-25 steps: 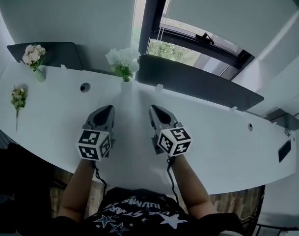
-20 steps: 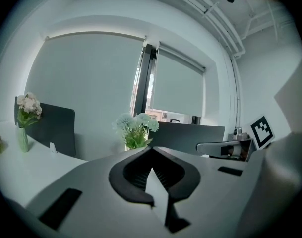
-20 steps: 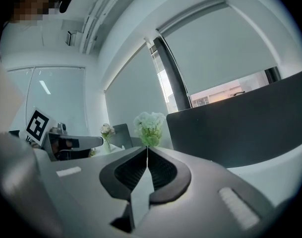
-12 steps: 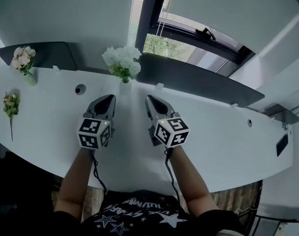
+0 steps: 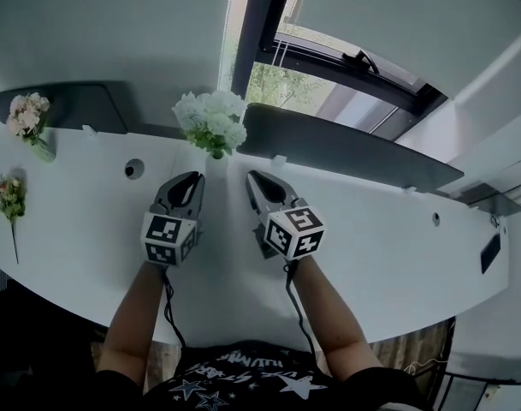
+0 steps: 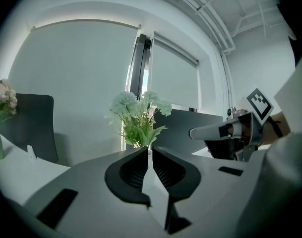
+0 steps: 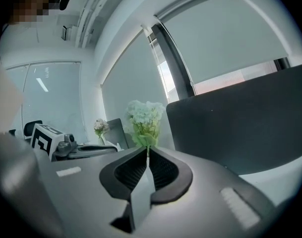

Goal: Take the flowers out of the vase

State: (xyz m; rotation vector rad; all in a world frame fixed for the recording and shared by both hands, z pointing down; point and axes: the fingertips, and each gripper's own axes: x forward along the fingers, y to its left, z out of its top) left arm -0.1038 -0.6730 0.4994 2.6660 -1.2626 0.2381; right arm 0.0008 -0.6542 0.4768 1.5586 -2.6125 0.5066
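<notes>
White flowers (image 5: pixel 210 120) just ahead of closed, empty left gripper (image 5: pixel 190 181) and right gripper (image 5: pixel 257 181); open desk (image 5: pixel 371 229) between, screen (image 5: pixel 346 148) behind.

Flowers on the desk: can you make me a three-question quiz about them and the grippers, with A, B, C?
1. Where are the white flowers? A lying flat; B upright at the table's back edge; C on the floor.
2. How many flower bunches are on the table? A one; B three; C six.
3. The left gripper and right gripper are: A shut, empty; B wide open; C holding stems.
Answers: B, they stand upright; B, white, pink flowers, a loose sprig; A, jaws meet on nothing.
</notes>
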